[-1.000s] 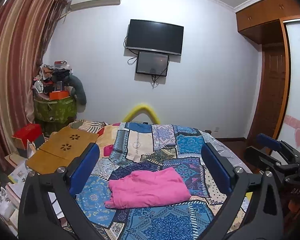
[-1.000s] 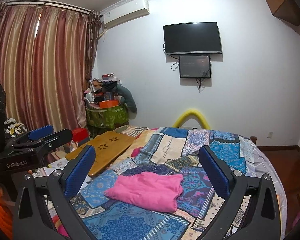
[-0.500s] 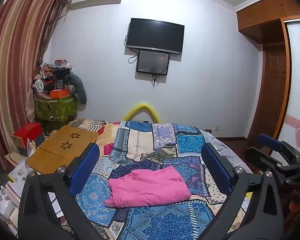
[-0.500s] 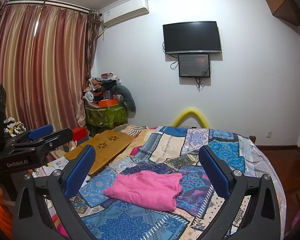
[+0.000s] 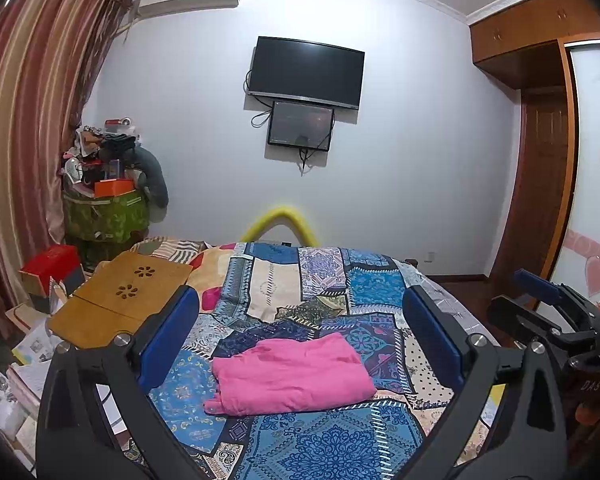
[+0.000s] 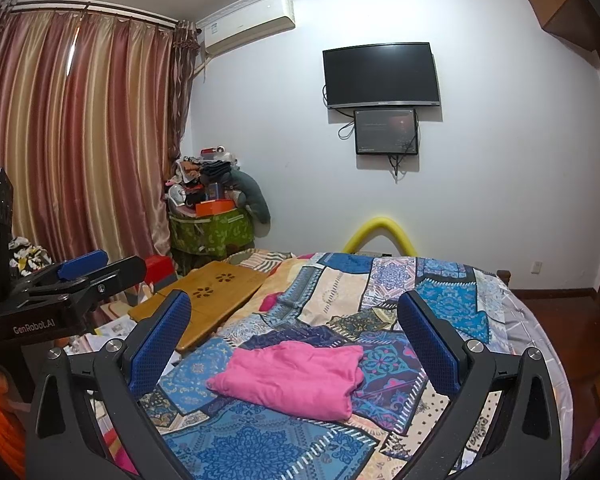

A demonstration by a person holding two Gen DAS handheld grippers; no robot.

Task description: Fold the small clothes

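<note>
Left wrist view: at 9 o'clock a green bin (image 5: pixel 104 216) stands by the wall, heaped over its rim with clothes, an orange box (image 5: pixel 114 187) and a grey stuffed shape. The left gripper (image 5: pixel 300 328) is held level above the near end of the bed (image 5: pixel 364 280), fingers (image 5: pixel 168 338) spread wide with nothing between them. The pink garment (image 5: pixel 290 374) lies folded flat on the quilt, framed between the fingers toward 6 o'clock and touching neither; its long axis runs from 9 to 3 o'clock, with a small corner poking out at its 7 o'clock. The right gripper (image 5: pixel 540 304) shows at 3 o'clock, off the bed's edge

Right wrist view: the same bin (image 6: pixel 212 232) sits at 10 o'clock, piled the same way. The right gripper (image 6: pixel 294 328) hangs level over the bed (image 6: pixel 440 280), fingers (image 6: pixel 430 340) parted wide and empty. The garment (image 6: pixel 292 378) rests between them low of centre, long axis from 8 to 2 o'clock. The left gripper (image 6: pixel 84 272) is at 9 o'clock, off the bed beside a wooden tray (image 6: pixel 204 300)
</note>
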